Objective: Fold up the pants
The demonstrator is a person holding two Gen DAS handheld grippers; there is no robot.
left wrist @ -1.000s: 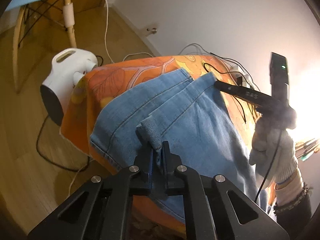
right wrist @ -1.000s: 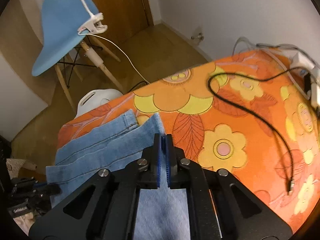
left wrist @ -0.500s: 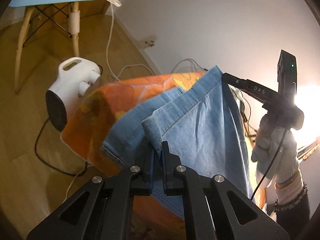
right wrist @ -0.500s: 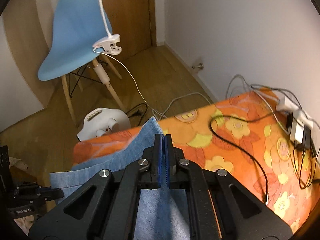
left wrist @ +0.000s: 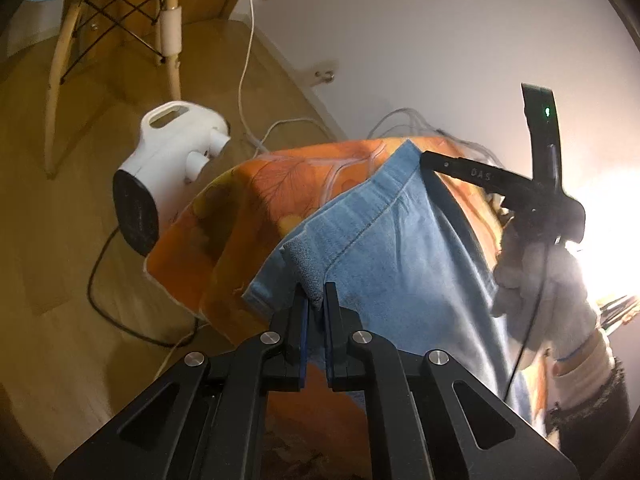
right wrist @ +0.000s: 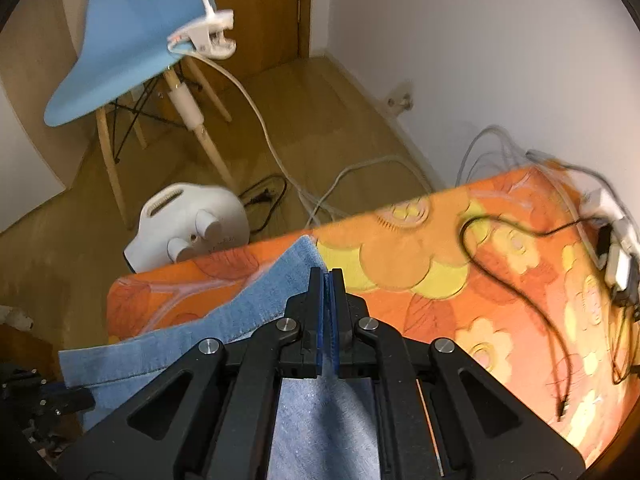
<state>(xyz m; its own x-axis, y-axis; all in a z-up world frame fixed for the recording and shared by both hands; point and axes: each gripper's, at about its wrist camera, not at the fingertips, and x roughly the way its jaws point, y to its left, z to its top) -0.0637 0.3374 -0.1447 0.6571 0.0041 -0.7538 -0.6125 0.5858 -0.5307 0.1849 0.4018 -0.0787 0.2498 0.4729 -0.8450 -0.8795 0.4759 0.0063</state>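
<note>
Light blue denim pants (left wrist: 400, 252) hang lifted over a table with an orange floral cloth (left wrist: 256, 200). My left gripper (left wrist: 314, 300) is shut on a corner of the leg hem near the table's left edge. My right gripper (right wrist: 328, 276) is shut on the other hem corner, held above the cloth (right wrist: 460, 280). The right gripper also shows in the left wrist view (left wrist: 428, 158), held by a white-gloved hand (left wrist: 536, 272), pinching the far corner. The denim (right wrist: 248, 316) stretches between both grippers.
A white fan heater (left wrist: 160, 168) stands on the wooden floor left of the table, also in the right wrist view (right wrist: 188, 228). A blue chair (right wrist: 128, 36) with a white clip lamp stands behind. Black and white cables (right wrist: 520, 232) and plugs lie on the cloth near the wall.
Both grippers have lifted the hem higher off the table and carried it toward the far table edge. The denim that lay flat now hangs stretched between them.
</note>
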